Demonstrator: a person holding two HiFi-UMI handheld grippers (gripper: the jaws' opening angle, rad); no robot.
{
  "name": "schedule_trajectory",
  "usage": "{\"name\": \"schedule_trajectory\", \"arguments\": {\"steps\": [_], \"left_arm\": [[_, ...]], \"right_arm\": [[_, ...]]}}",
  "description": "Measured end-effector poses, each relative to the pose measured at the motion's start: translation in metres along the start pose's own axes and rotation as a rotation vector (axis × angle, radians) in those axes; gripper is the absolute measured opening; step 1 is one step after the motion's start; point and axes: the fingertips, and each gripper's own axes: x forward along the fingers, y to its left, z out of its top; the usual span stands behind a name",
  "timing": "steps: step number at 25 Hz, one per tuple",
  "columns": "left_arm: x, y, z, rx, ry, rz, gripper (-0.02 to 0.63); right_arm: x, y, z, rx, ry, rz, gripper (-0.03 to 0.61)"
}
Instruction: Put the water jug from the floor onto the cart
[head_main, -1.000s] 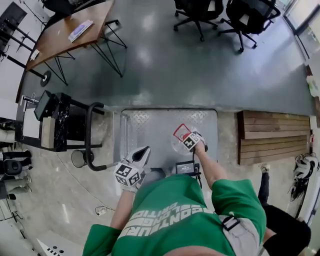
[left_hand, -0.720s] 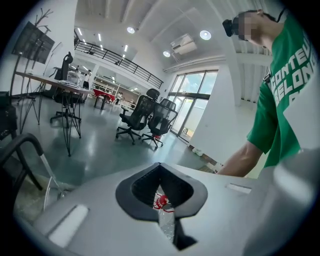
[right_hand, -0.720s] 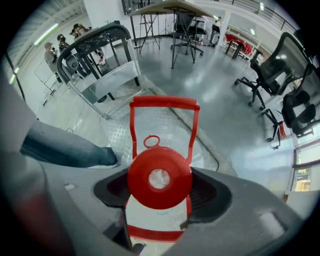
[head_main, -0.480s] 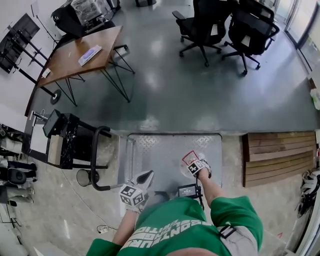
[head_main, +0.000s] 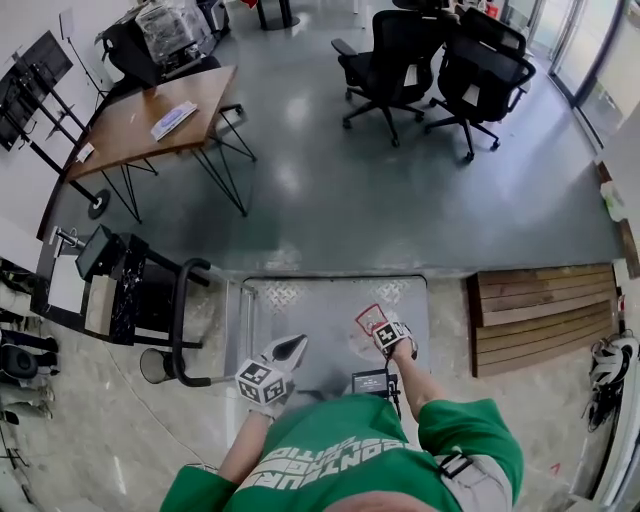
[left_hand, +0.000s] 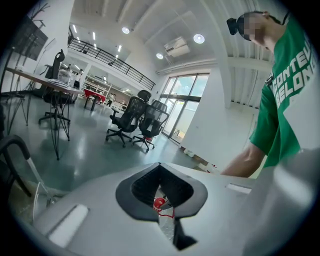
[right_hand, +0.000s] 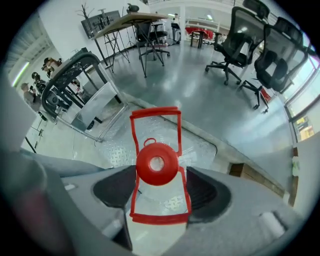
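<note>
The water jug (head_main: 366, 334) is clear plastic with a red cap (right_hand: 156, 163) and a red carry handle (right_hand: 160, 217). It is over the near right part of the cart's steel diamond-plate deck (head_main: 310, 305); I cannot tell whether it rests on the deck. My right gripper (head_main: 390, 335) is above it, shut on the red handle (head_main: 368, 318), which runs between the jaws in the right gripper view. My left gripper (head_main: 287, 350) hovers over the deck's near left, jaws together with nothing in them. Through its notch, the left gripper view shows the red cap (left_hand: 158, 202).
The cart's black push handle (head_main: 180, 320) rises at its left side. A black rack (head_main: 110, 285) and a small round bin (head_main: 155, 366) stand further left. Wooden planks (head_main: 540, 315) lie to the right. Beyond are a wooden table (head_main: 150, 115) and office chairs (head_main: 400, 50).
The head view has tilted up, showing more of the room. The right gripper still holds the jug over the cart's deck; the left gripper has hardly moved.
</note>
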Motion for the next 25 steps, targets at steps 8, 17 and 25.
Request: {"name": "schedule_trajectory", "arguments": {"steps": [8, 17, 25], "left_arm": [[0.007, -0.004, 0.019, 0.032, -0.042, -0.075, 0.014], [0.018, -0.01, 0.035, 0.069, -0.06, -0.131, 0.014], [0.019, 0.0, 0.043, 0.07, -0.076, -0.118, 0.014]], "right_arm": [[-0.092, -0.03, 0.012, 0.112, -0.117, -0.102, 0.302], [-0.231, -0.051, 0.091, 0.073, -0.587, -0.151, -0.006], [-0.345, -0.008, 0.113, -0.031, -0.88, -0.084, -0.006]]}}
